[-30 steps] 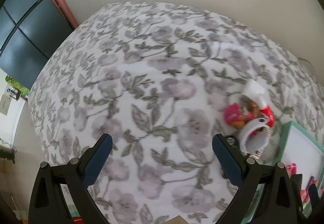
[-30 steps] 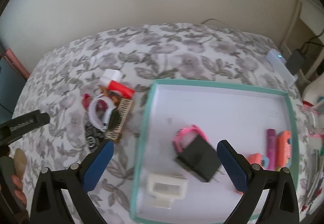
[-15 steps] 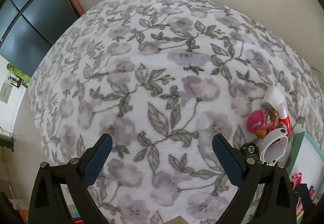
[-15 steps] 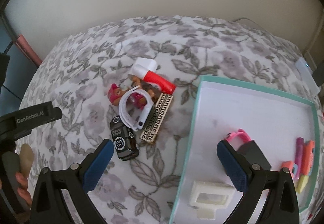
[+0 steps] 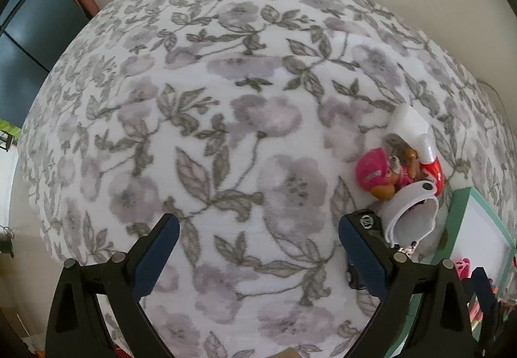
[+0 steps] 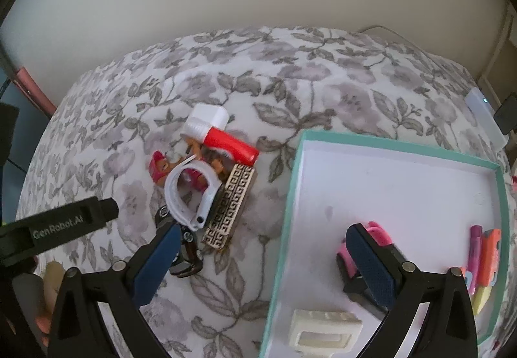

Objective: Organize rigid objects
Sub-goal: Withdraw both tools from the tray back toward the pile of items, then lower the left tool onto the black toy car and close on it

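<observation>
A small pile lies on the floral cloth (image 6: 290,83): a red and white tube (image 6: 223,138), a pink-hatted doll (image 6: 161,165), a white band (image 6: 190,193), a gold patterned block (image 6: 229,209) and a black toy car (image 6: 185,257). My right gripper (image 6: 261,232) is open, its left finger over the car and its right finger over the teal tray (image 6: 404,144). My left gripper (image 5: 258,225) is open over bare cloth, its right finger beside the car (image 5: 366,223), the band (image 5: 410,215) and the doll (image 5: 378,173).
Inside the tray lie a pink and black item (image 6: 378,235), a white frame-like piece (image 6: 323,329) and markers (image 6: 484,251). A hand (image 6: 48,293) holds the left gripper's body (image 6: 64,225) at lower left. A wall runs behind the cloth.
My right gripper has swung left from over the tray toward the pile. The left gripper has come nearer the pile. Both stay open.
</observation>
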